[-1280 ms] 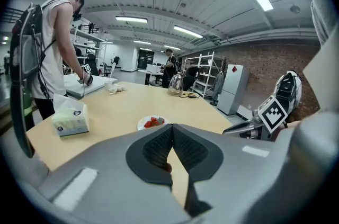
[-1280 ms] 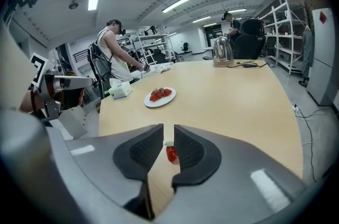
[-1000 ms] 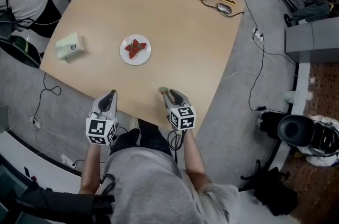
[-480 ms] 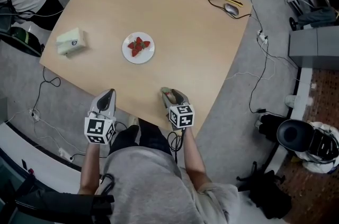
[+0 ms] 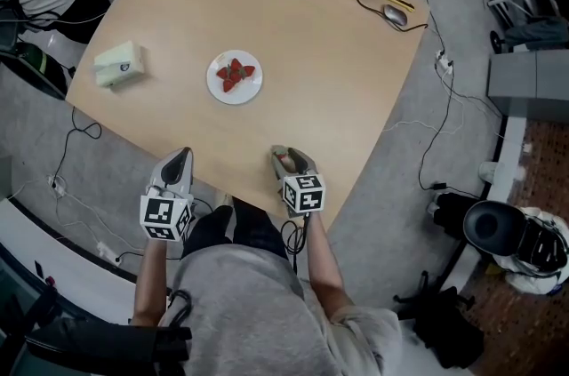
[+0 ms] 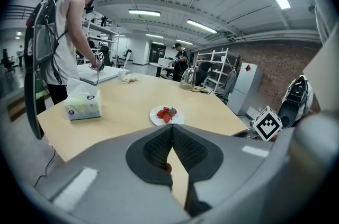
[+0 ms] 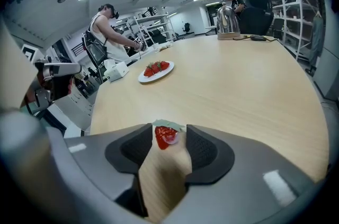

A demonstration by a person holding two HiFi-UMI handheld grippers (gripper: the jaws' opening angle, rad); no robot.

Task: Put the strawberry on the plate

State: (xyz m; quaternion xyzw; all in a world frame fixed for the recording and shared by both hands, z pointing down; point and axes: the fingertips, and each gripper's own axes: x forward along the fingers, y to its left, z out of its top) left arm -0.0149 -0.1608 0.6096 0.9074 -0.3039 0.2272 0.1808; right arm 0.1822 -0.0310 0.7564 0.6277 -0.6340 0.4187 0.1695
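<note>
Right gripper [image 7: 168,133] jaws opening wide. Strawberry [image 7: 165,136] sits loose between them near the tips, well short of the plate [image 5: 222,95]. Left gripper [image 6: 172,130] jaws closed together.

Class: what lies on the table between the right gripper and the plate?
Nothing: the head view shows bare table between the right gripper, whose opening jaws have a strawberry between them, and the plate.
</note>
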